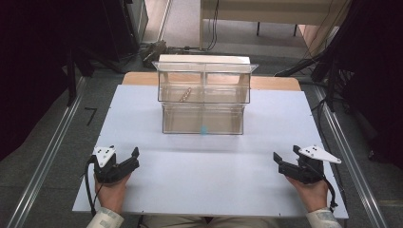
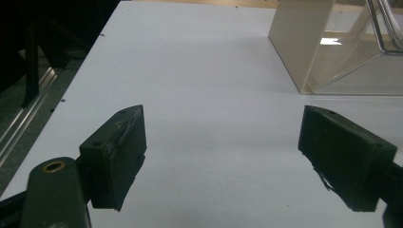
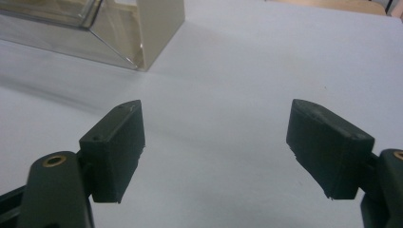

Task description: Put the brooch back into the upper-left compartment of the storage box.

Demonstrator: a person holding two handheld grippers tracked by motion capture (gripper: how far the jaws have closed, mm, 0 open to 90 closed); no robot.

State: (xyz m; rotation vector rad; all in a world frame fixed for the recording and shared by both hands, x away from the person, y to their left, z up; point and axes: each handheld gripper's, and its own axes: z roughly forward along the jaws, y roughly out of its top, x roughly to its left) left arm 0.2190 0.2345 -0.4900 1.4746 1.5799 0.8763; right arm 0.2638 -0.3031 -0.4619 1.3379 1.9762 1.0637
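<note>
Left gripper lower left, right gripper lower right, jaws apart, empty; clear box upper centre of the table

Clear two-tier bin upright at bench center-back, small brown stick lying in upper-left compartment.

ahead of both pairs of fingers the white desk lies bare, with open room between them. further forward, between the two lines of reach, stands a clear two-tier box with cream end walls; it blocks the middle. bare desk runs past its outer ends on either side of it.
</note>
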